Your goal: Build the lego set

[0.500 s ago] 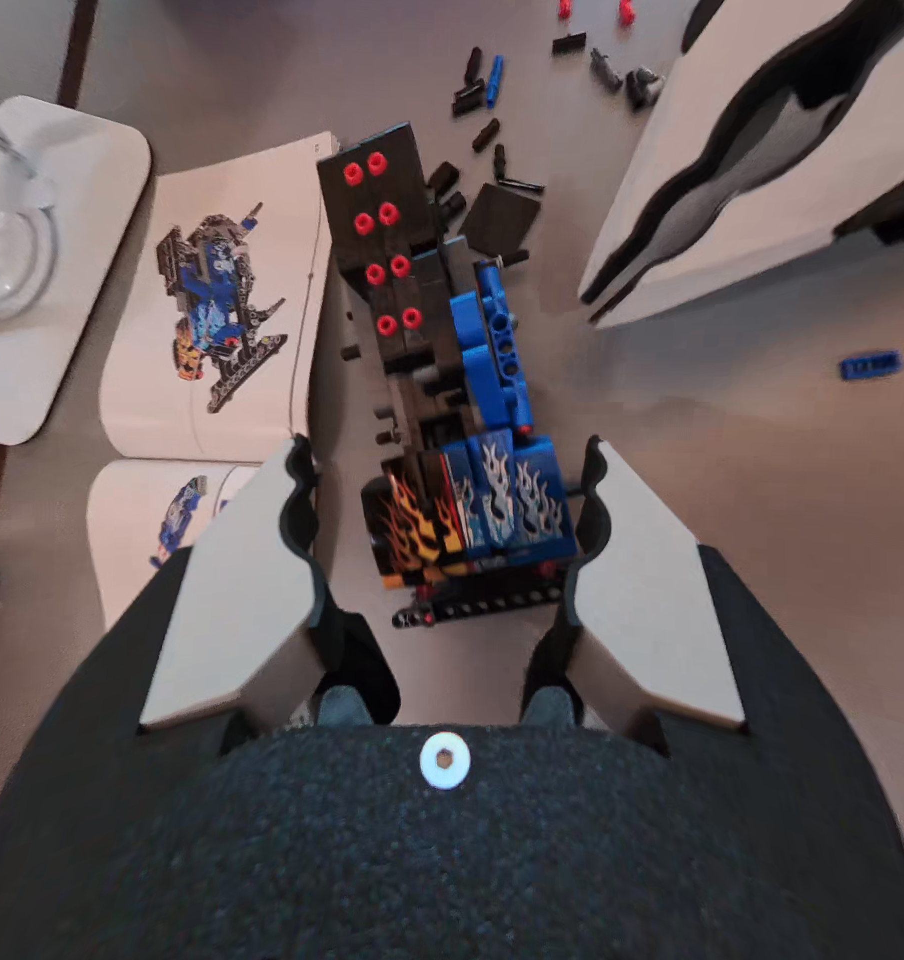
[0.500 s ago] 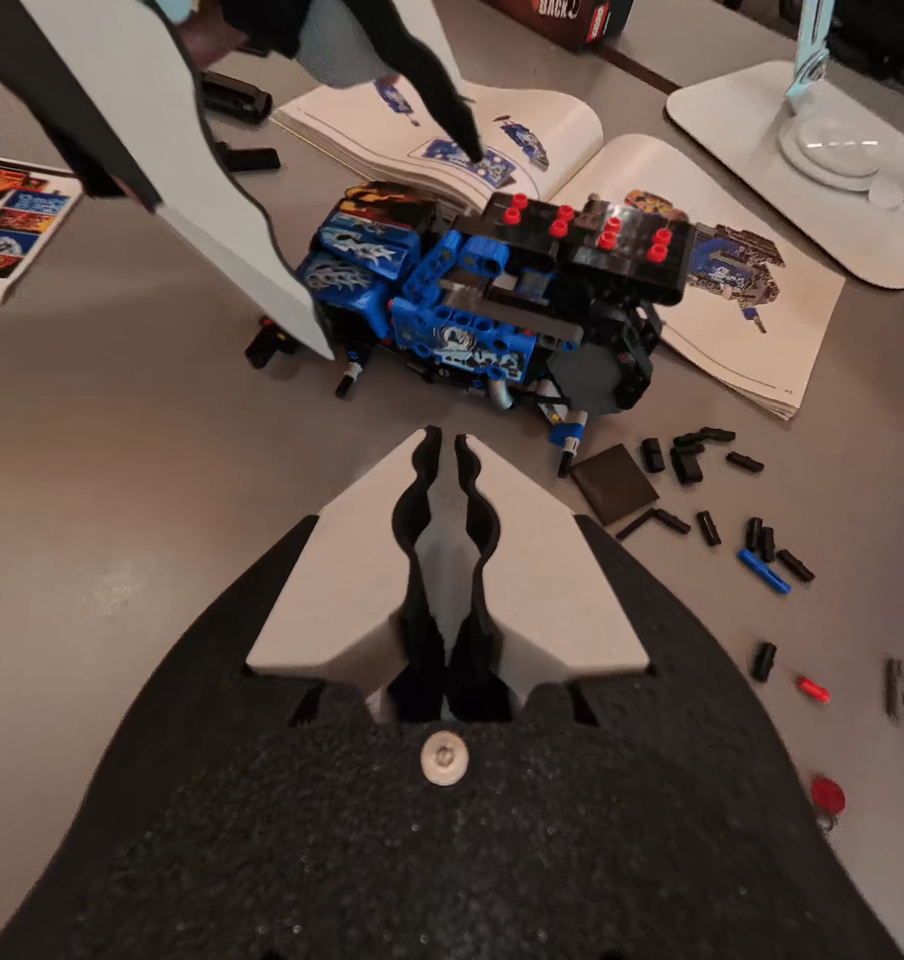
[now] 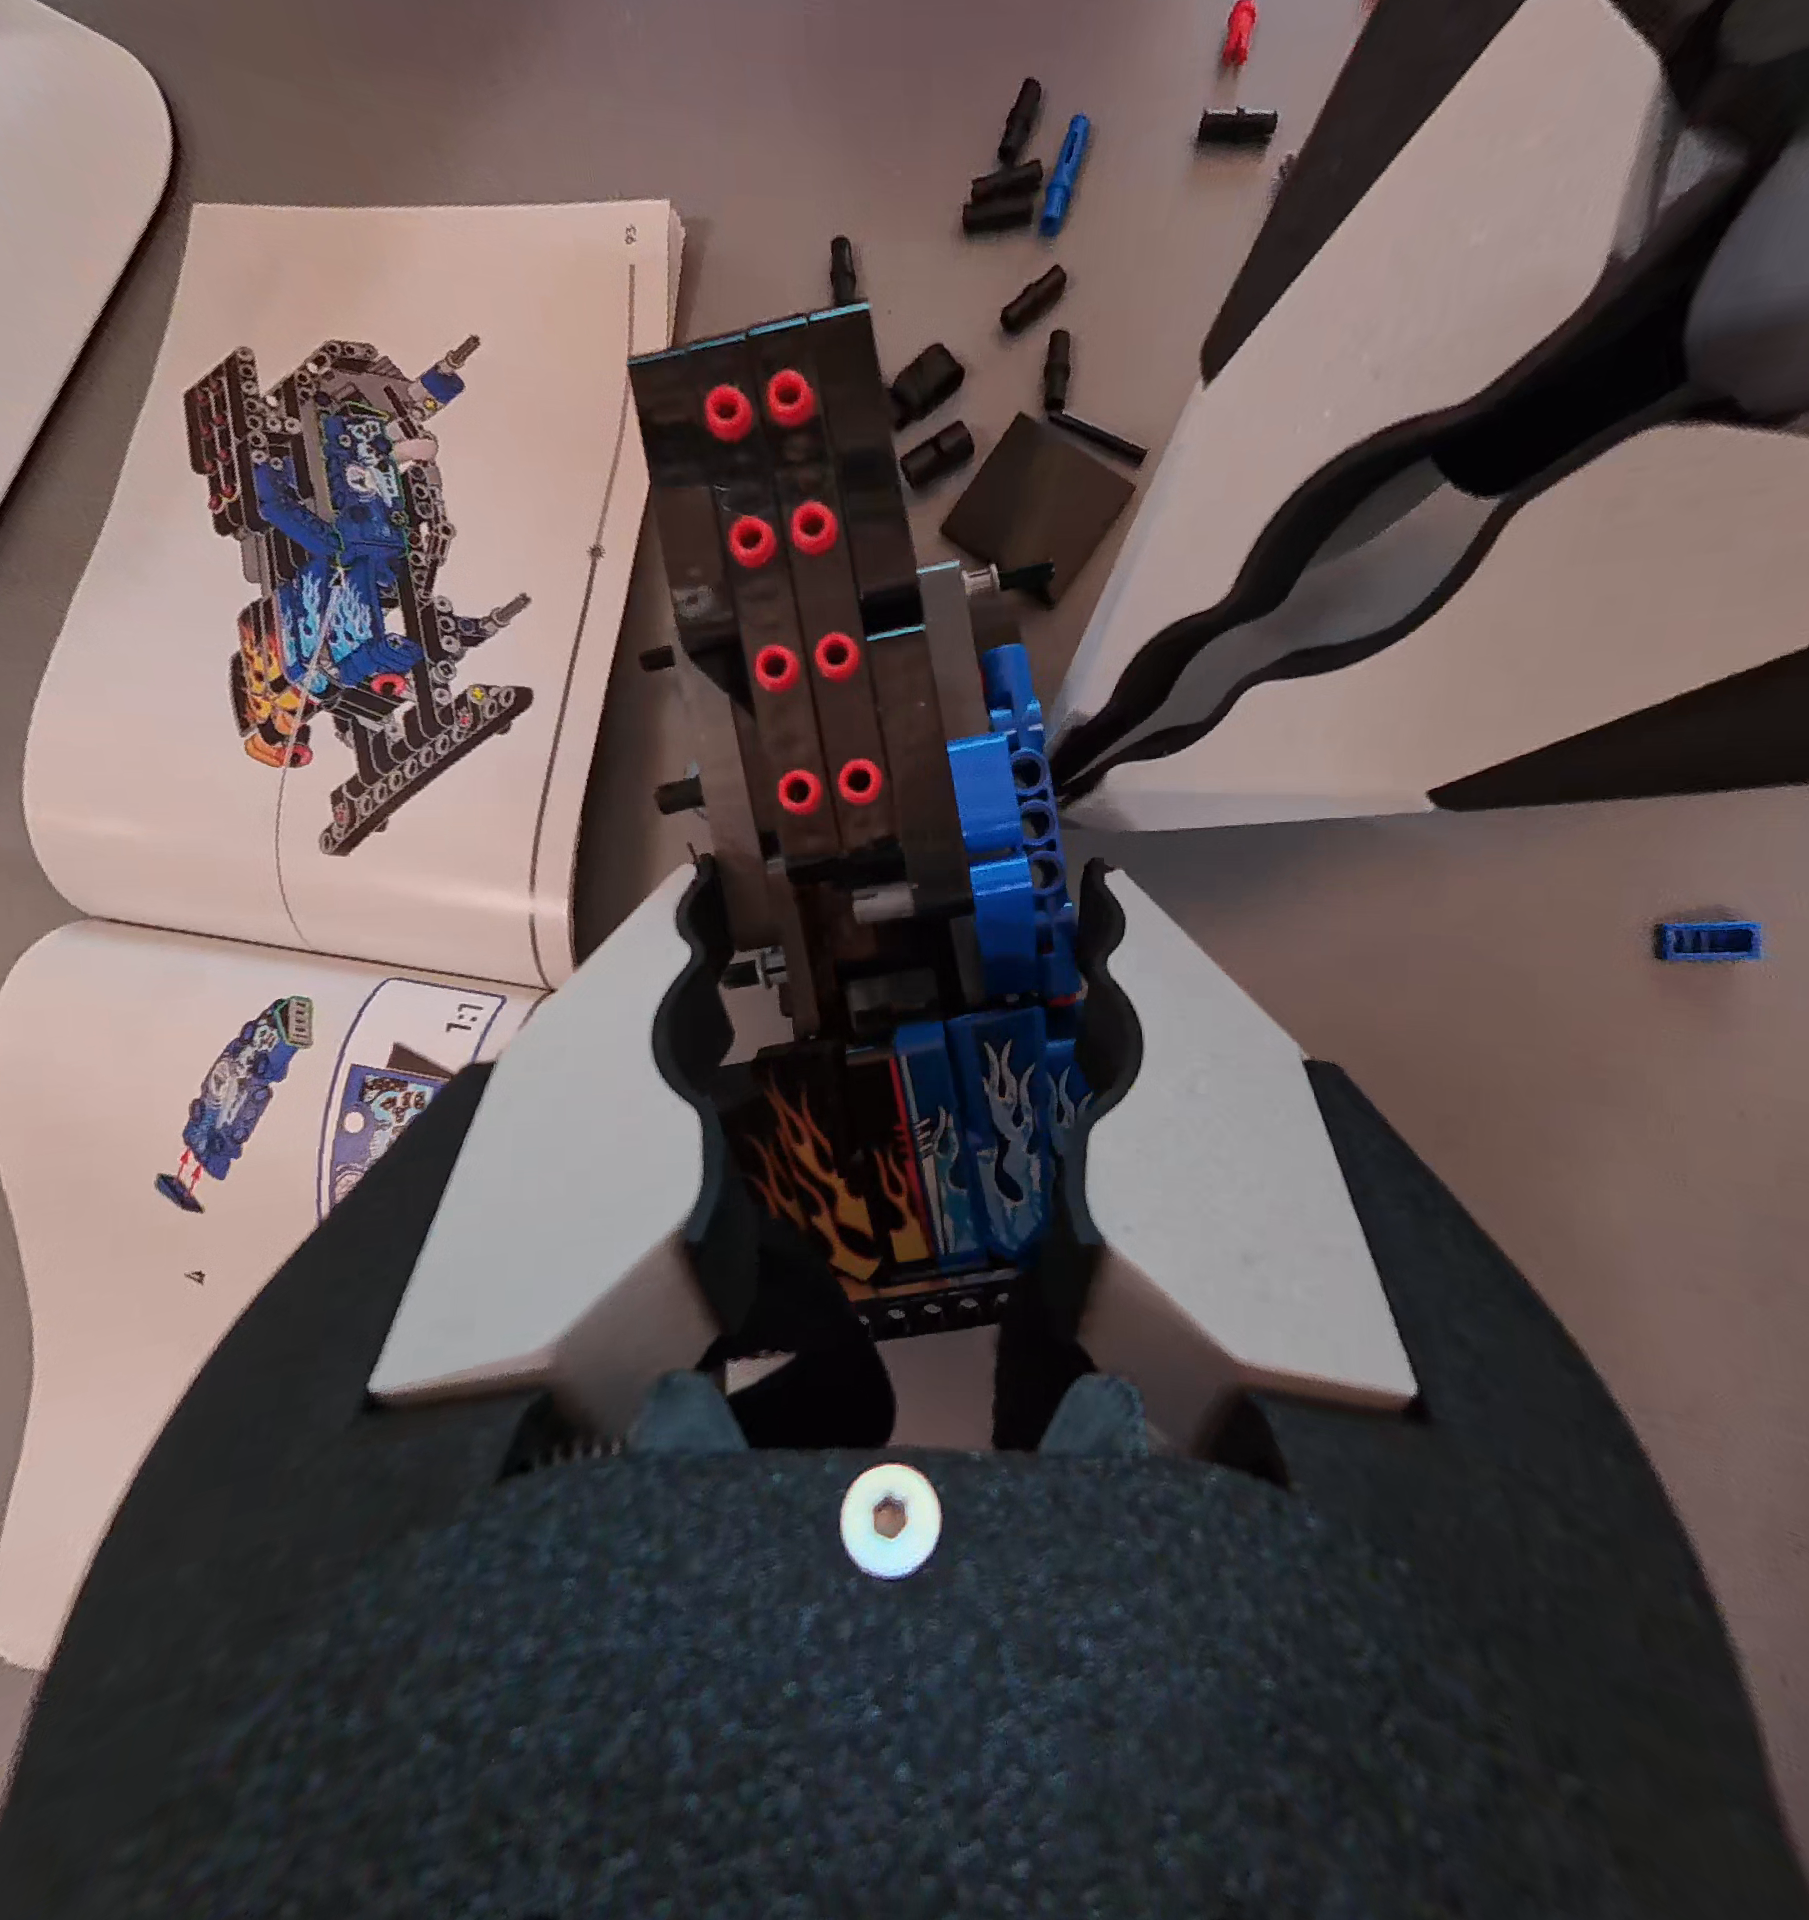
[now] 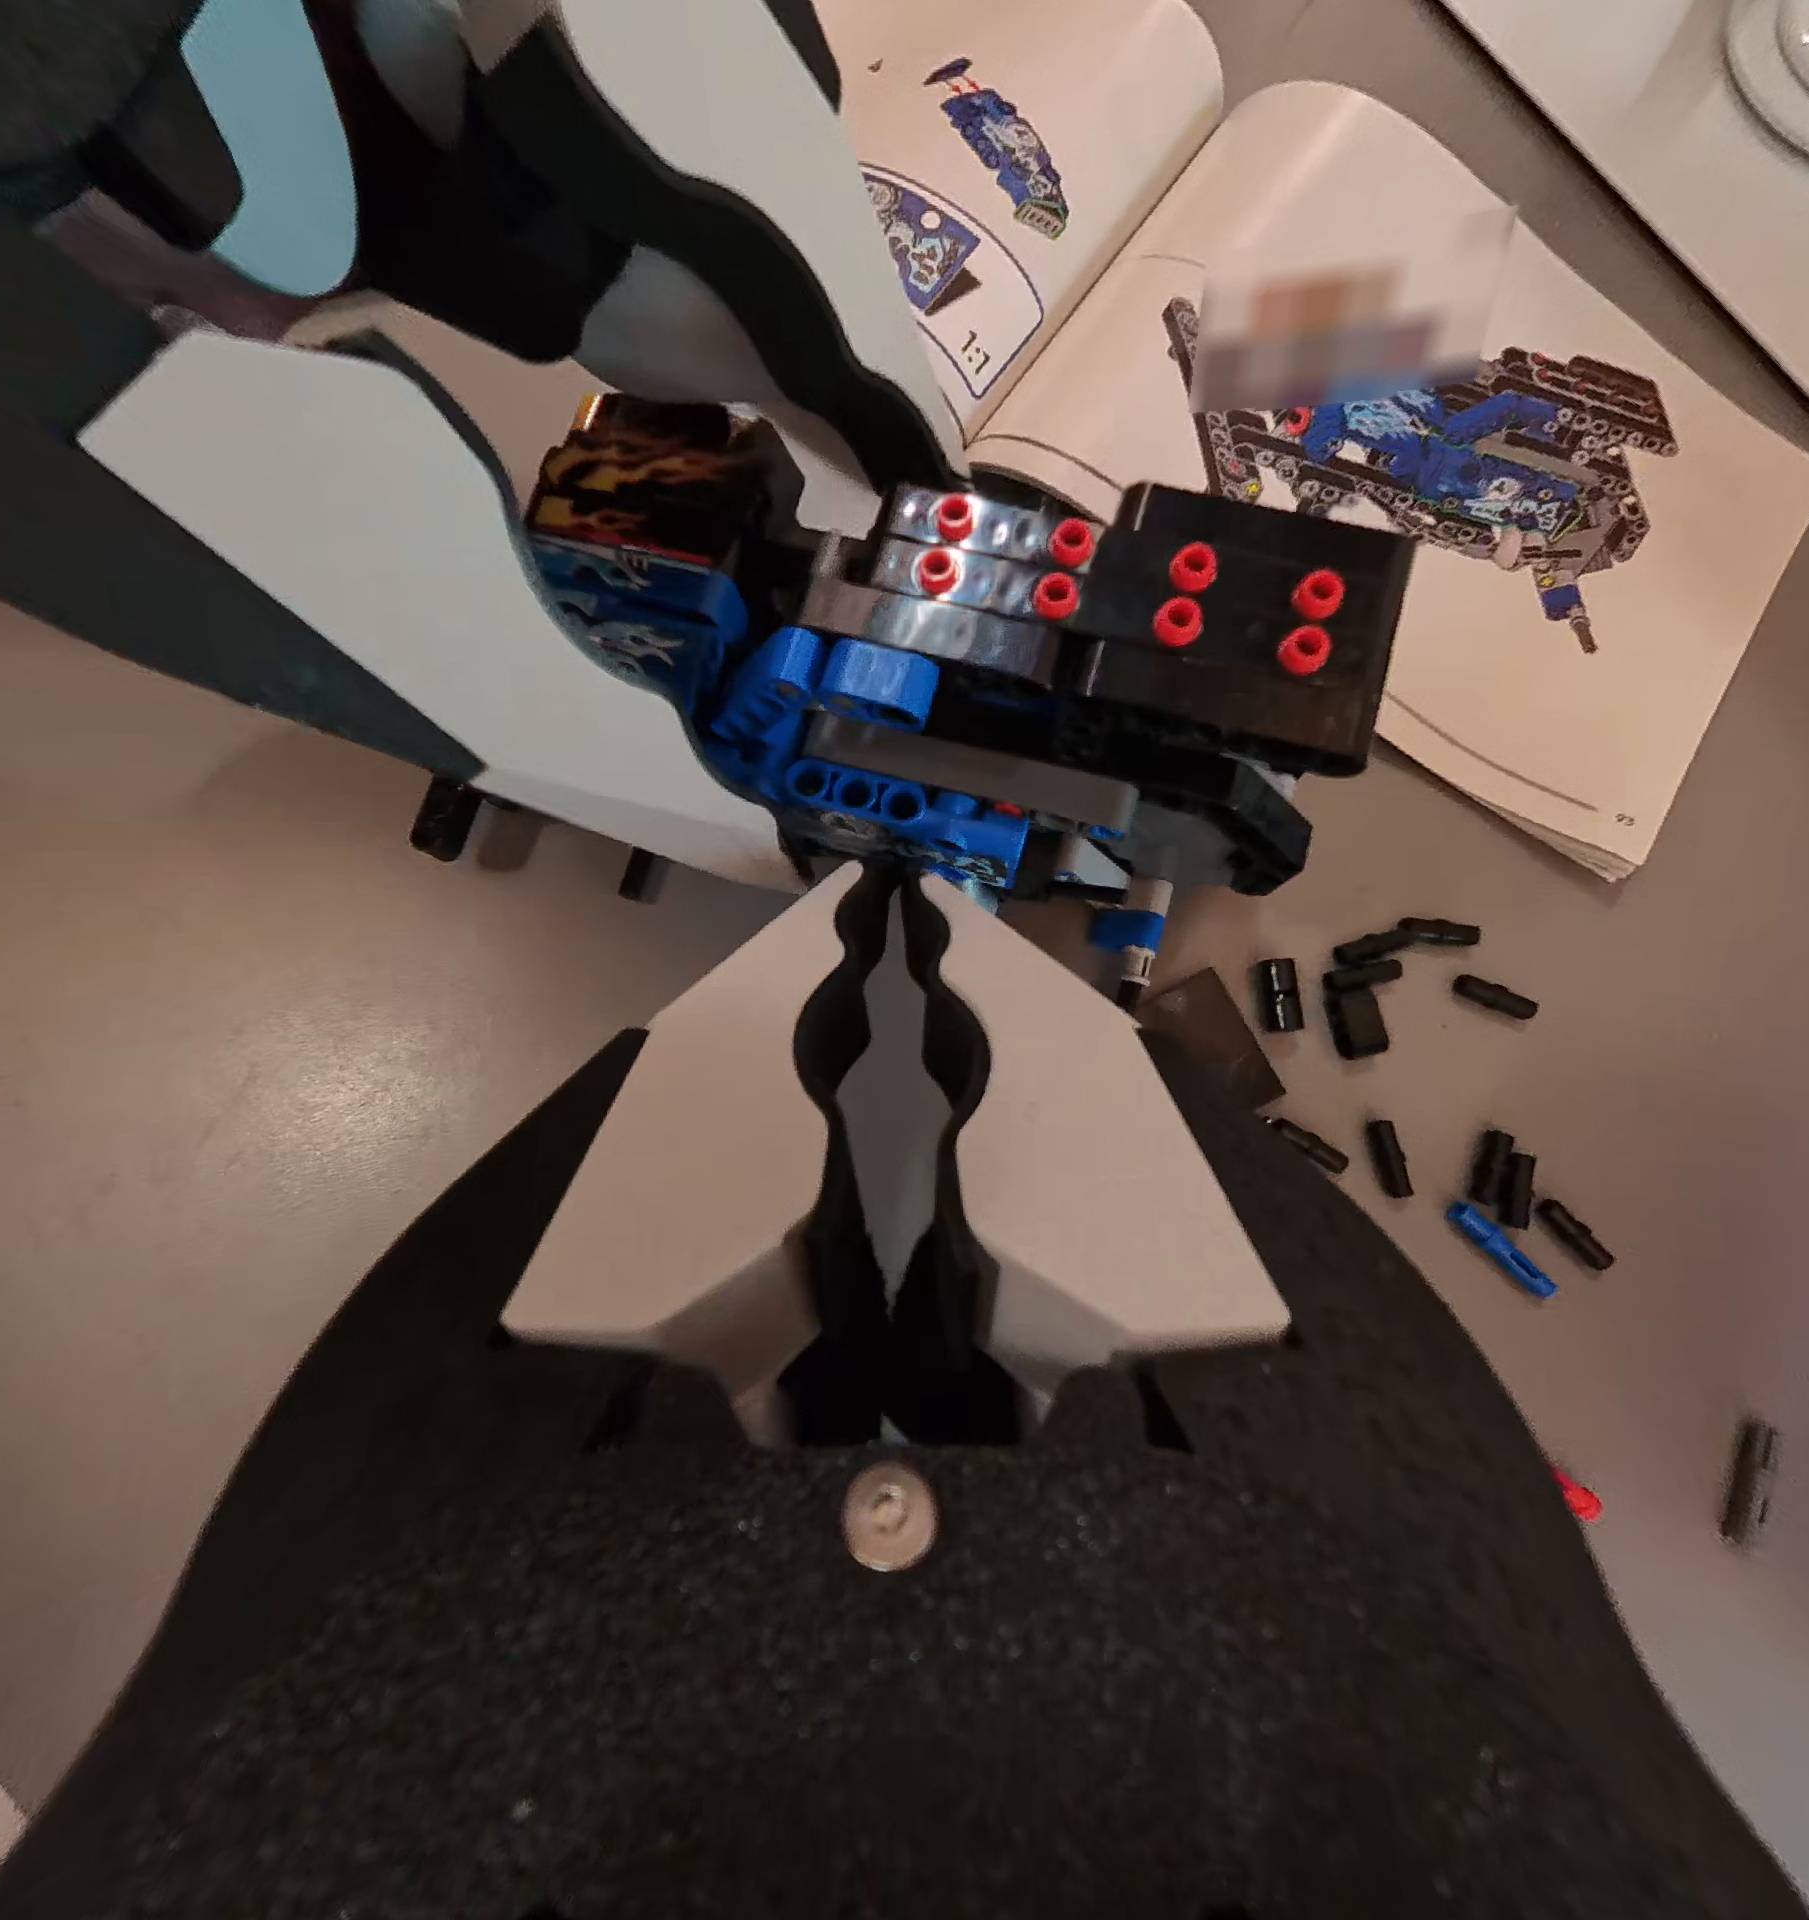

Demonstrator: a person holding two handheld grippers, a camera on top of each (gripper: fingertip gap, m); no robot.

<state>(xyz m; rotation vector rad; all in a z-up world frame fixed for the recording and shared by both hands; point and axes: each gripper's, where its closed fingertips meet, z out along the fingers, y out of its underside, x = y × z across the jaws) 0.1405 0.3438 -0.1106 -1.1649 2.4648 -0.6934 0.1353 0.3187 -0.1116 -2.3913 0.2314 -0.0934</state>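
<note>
Lego truck (image 3: 858, 831) sits beside the instruction booklet (image 3: 380, 582), pinched at its flame-painted end by the left gripper (image 3: 889, 1049); right gripper (image 4: 892, 914), pressed together, noses its blue side; steady, even pressure seems wise.

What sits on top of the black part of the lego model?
Eight red pins in four pairs stick up from the model's black top. The left gripper's jaws flank the flame-stickered end, hiding its sides; the model's underside cannot be seen.

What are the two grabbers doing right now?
Left gripper: shut on the lego model, at its flame-decorated end.
Right gripper: shut, holding nothing, tips at the model's blue side.
</note>
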